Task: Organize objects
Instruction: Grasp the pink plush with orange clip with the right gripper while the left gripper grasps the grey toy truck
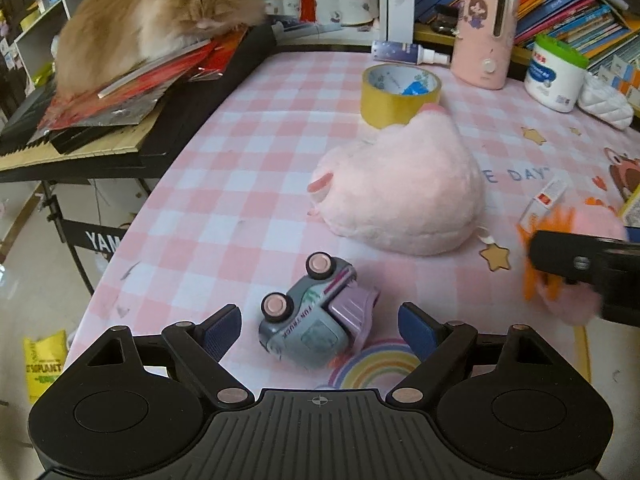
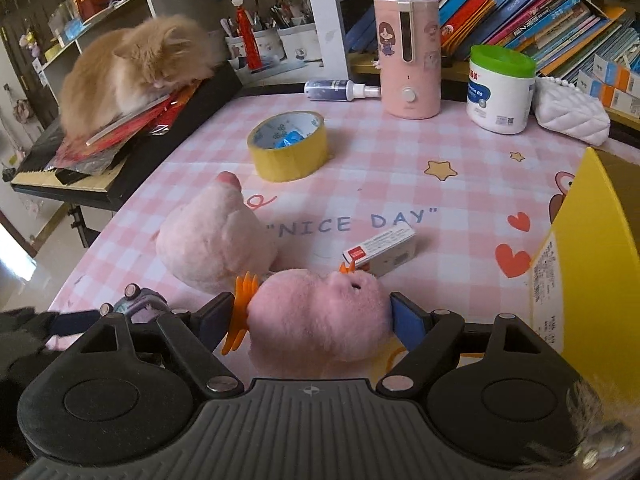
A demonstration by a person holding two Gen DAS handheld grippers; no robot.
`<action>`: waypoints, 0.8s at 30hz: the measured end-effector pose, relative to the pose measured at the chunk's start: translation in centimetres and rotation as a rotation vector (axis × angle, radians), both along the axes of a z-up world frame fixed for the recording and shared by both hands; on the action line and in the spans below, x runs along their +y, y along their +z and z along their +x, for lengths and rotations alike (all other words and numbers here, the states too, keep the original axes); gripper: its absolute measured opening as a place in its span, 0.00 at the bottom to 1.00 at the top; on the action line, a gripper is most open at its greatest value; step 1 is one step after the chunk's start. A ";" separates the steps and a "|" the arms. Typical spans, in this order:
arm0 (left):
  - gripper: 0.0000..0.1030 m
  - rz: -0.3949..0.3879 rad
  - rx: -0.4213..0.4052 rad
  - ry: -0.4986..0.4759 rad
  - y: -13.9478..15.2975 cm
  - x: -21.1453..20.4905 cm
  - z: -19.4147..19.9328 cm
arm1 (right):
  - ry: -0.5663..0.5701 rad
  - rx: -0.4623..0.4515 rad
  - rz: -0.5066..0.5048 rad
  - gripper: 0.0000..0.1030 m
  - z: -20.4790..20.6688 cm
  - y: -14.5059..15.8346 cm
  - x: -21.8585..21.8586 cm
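Observation:
A grey and purple toy truck [image 1: 316,320] lies on its side on the pink checked tablecloth [image 1: 248,184]. My left gripper [image 1: 320,330] is open and straddles it, with a gap at each blue pad. My right gripper [image 2: 308,320] is shut on a small pink plush [image 2: 316,316] with orange feet, one pad on the feet and one on the body. In the left wrist view that right gripper [image 1: 560,276] and the small plush [image 1: 568,304] show blurred at the right edge. The truck [image 2: 140,304] peeks out at the right wrist view's lower left.
A larger pink plush [image 2: 216,240] lies mid-table, with a yellow tape roll [image 2: 288,146] behind it and a small white and red box [image 2: 380,250] beside it. A yellow box [image 2: 592,260] stands at the right. A cat [image 2: 136,68] lies on a keyboard at the left.

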State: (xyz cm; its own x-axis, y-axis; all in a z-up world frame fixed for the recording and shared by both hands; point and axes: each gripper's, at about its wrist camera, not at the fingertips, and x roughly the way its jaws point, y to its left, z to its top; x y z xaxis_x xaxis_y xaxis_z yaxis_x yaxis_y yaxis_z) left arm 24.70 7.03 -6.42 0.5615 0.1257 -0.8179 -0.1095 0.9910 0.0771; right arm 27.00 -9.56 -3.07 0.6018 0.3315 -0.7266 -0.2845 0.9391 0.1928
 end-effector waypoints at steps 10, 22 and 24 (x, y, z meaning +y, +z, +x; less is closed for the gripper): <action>0.50 -0.073 -0.011 0.007 0.0 1.0 -0.3 | -0.016 0.007 0.001 0.79 -0.4 0.1 -0.8; 0.50 -0.171 -0.131 -0.037 4.5 1.6 -4.1 | -0.036 0.000 -0.039 0.79 -2.3 0.6 -0.5; 0.50 -0.180 -0.145 -0.055 5.0 1.4 -5.1 | -0.033 -0.009 -0.044 0.79 -2.9 0.9 -0.3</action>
State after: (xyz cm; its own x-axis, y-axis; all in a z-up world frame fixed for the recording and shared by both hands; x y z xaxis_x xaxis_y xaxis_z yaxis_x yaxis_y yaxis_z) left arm 19.60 8.38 -1.47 0.6764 -0.0489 -0.7349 -0.0523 0.9921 -0.1141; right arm 24.12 -9.86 -2.13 0.6186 0.2793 -0.7344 -0.2546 0.9555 0.1489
